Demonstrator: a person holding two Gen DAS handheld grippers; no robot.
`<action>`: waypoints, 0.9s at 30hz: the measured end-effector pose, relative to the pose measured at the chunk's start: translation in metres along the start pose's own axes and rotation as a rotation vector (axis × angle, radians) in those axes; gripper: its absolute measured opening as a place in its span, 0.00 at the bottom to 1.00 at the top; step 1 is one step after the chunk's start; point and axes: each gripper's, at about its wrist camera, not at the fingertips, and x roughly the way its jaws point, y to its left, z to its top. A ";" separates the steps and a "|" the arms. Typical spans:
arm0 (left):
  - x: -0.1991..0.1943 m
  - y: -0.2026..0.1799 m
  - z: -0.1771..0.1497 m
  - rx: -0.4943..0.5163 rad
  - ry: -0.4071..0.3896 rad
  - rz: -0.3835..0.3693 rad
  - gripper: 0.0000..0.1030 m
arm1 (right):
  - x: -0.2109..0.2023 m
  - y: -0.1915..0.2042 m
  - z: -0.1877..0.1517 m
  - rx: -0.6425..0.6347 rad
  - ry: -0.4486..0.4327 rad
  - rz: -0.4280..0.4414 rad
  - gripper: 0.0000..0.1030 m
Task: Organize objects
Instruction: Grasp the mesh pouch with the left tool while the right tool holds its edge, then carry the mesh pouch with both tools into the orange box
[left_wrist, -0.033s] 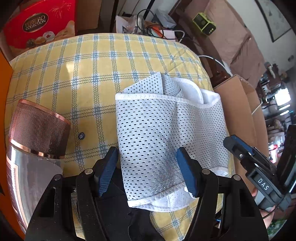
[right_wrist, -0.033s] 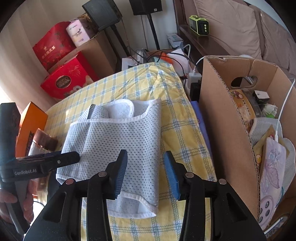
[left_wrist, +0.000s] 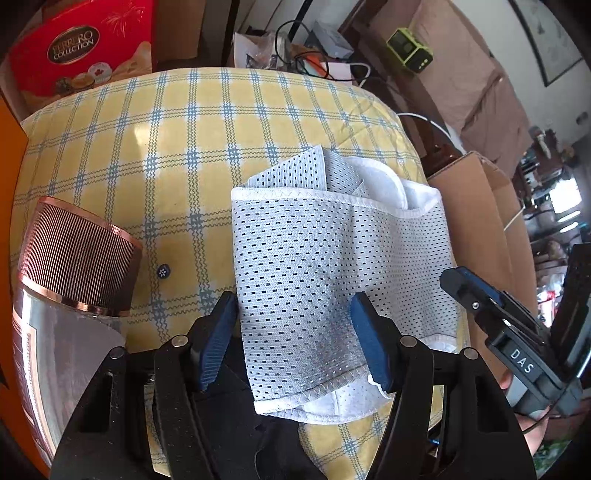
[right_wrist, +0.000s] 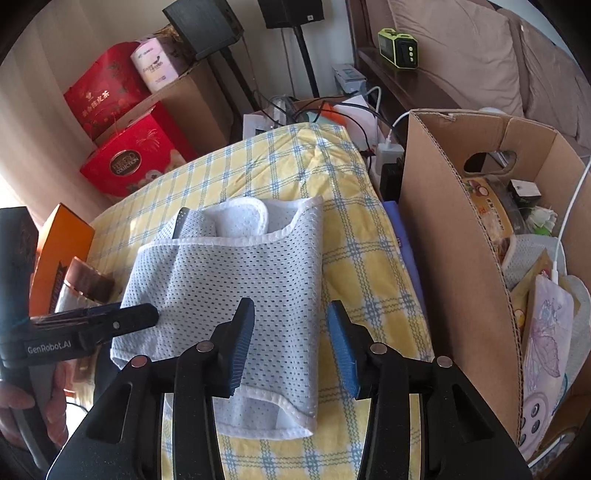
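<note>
A grey-white mesh cloth (left_wrist: 314, 266) (right_wrist: 236, 280), folded over with a white lining, lies flat on a yellow plaid cushion (left_wrist: 184, 147) (right_wrist: 362, 266). My left gripper (left_wrist: 293, 343) straddles the cloth's near end. Its jaws are closing, the cloth lies between the blue pads, and I see no pinch in it. My right gripper (right_wrist: 291, 347) hovers over the cloth's near right corner. Its jaws are opening and its pads are off the fabric. Each gripper shows side-on in the other's view: the right gripper (left_wrist: 465, 284) and the left gripper (right_wrist: 140, 315).
A clear jar with a ribbed copper cap (left_wrist: 74, 258) lies left of the cloth, beside an orange box (right_wrist: 62, 251). An open cardboard box (right_wrist: 443, 240) full of items stands right of the cushion. Red gift boxes (right_wrist: 129, 162), cables and speaker stands crowd the back.
</note>
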 end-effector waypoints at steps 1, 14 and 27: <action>0.000 0.000 0.000 0.002 -0.005 0.007 0.50 | 0.004 0.000 0.001 0.000 0.007 -0.005 0.41; -0.034 -0.006 0.000 0.037 -0.119 0.038 0.06 | -0.011 0.011 0.005 0.000 -0.032 0.035 0.08; -0.134 0.009 -0.007 0.044 -0.251 0.030 0.05 | -0.067 0.085 0.026 -0.101 -0.117 0.114 0.08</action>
